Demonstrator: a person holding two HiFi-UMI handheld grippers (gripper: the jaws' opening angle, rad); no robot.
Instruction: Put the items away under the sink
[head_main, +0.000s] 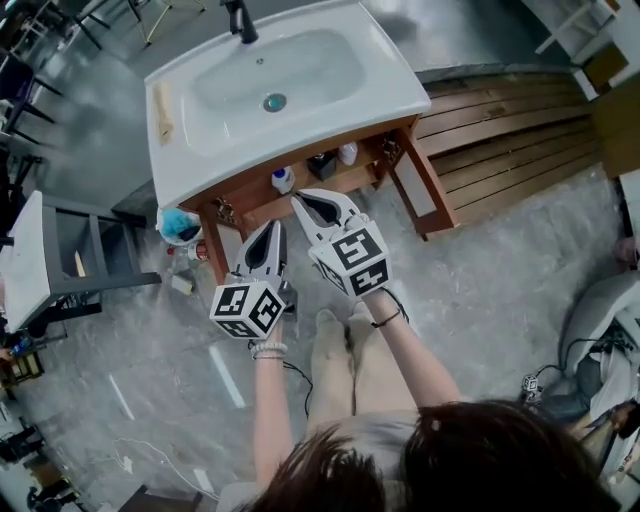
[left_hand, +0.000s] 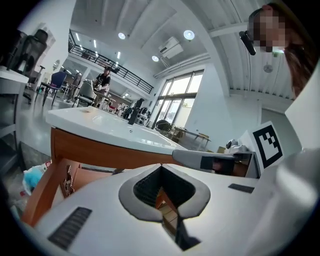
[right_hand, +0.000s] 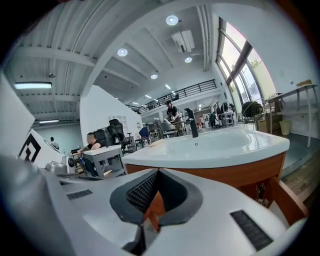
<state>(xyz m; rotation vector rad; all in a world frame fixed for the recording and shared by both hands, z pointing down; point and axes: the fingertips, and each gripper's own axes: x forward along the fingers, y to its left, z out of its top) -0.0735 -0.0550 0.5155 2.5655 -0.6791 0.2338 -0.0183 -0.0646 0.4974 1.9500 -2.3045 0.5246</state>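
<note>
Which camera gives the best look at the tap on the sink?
The right gripper view: the tap stands whole and side-on. The head view cuts it off at the top edge; the left gripper view shows it small and dark.

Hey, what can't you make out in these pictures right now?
Shelf items: head view, too small to name; the sink overhangs the shelf's back.
Floor clutter: head view, too small.
Shelf in gripper views: left fingers and right fingers block it.
</note>
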